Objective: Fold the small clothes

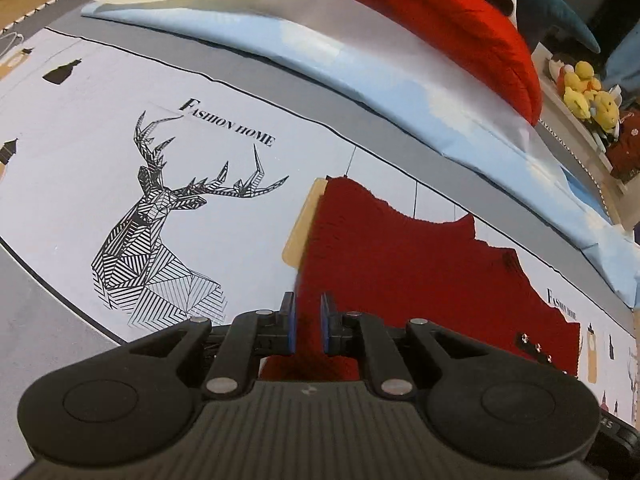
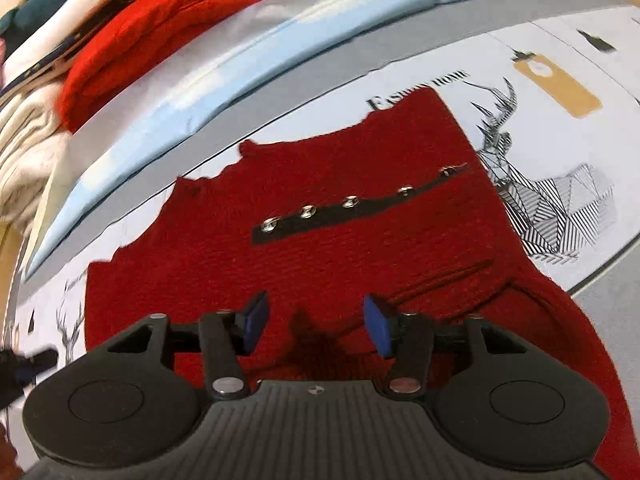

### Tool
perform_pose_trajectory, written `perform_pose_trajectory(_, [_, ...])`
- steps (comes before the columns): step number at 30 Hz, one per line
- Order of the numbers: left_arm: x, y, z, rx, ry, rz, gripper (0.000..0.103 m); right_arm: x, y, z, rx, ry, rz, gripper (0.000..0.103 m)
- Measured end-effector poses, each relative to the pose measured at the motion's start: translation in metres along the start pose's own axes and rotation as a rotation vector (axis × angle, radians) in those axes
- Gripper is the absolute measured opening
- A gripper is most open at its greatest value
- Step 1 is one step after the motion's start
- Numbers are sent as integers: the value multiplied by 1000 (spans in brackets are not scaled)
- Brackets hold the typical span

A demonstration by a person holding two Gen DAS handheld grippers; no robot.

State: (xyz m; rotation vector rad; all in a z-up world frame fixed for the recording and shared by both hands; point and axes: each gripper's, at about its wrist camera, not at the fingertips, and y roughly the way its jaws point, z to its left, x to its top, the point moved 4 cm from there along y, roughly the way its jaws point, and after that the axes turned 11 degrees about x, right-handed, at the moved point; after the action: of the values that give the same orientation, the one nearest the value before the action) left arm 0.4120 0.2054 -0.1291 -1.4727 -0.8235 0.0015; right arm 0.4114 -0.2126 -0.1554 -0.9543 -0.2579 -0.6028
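Dark red knit garment (image 2: 320,248) lies flat on printed deer sheet (image 1: 168,216), near edge cut off under both tools. Left gripper (image 1: 307,322) closed on garment's left edge, fabric pinched between blue pads (image 1: 289,320); how deep the bite goes is hidden. Right gripper (image 2: 316,326) jaws spread wide, hovering over garment's near part, contact unclear. Black snap strip (image 2: 352,204) runs across garment, beyond right gripper. Far side: light blue folded sheet (image 1: 360,68), bright red knit (image 1: 440,16) on it, blurred pile behind.
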Motion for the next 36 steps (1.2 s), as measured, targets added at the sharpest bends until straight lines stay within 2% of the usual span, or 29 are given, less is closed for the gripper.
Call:
perform_pose_trajectory(2, [-1, -7, 4, -2, 17, -9, 13, 2, 4, -10, -43, 57, 2, 55])
perform_pose_trajectory(4, [-3, -10, 3, -5, 28, -14, 14, 2, 7, -20, -84, 93, 5, 49])
perform_pose_trajectory(7, [-4, -10, 5, -12, 32, -11, 14, 6, 5, -28, -86, 121, -29, 29])
perform_pose_trajectory(8, [-5, -9, 4, -13, 35, -10, 14, 8, 4, -29, -90, 118, -45, 15])
perform_pose_trajectory(9, [-5, -8, 4, -13, 36, -9, 14, 8, 3, -30, -86, 115, -53, 11])
perform_pose_trajectory(11, [-6, -7, 3, -15, 38, -9, 14, 11, 2, -30, -59, 121, -67, 9])
perform_pose_trajectory(13, [-6, -7, 2, -15, 42, -10, 14, 21, -13, -20, 12, 88, -159, 8])
perform_pose_trajectory(16, [-7, -5, 2, -19, 46, -5, 14, 36, -49, 12, 108, -77, -361, 8])
perform_pose_trajectory(17, [-9, -3, 2, -22, 47, 2, 14, 39, -57, 18, 122, -124, -413, 8])
perform_pose_trajectory(18, [-11, 0, 1, -26, 50, 14, 14, 40, -59, 18, 106, -146, -427, 9])
perform_pose_trajectory(20, [-17, 8, -2, -29, 60, 49, 14, 41, -43, 2, 31, -90, -339, 13])
perform_pose_trajectory(22, [-22, 14, -3, -21, 71, 70, 14, 36, -22, -25, -60, 33, -194, 16])
perform_pose_trajectory(23, [-24, 17, -4, -15, 79, 74, 14, 32, -18, -37, -119, 100, -151, 17])
perform_pose_trajectory(25, [-26, 20, -5, -5, 95, 72, 15, 30, -20, -49, -172, 162, -143, 17])
perform_pose_trajectory(27, [-28, 26, -4, 14, 111, 83, 19, 32, -25, -44, -145, 155, -164, 21])
perform_pose_trajectory(28, [-29, 29, -3, 29, 117, 92, 26, 35, -27, -40, -128, 136, -179, 23])
perform_pose_trajectory(30, [-28, 28, -1, 48, 105, 93, 28, 38, -30, -34, -93, 105, -205, 30])
perform_pose_trajectory(34, [-22, 18, -6, -18, 71, 58, 30, 37, -22, -48, -86, 165, -158, 33])
perform_pose_trajectory(36, [-25, 22, -10, -32, 78, 73, 31, 36, -18, -56, -81, 219, -138, 33])
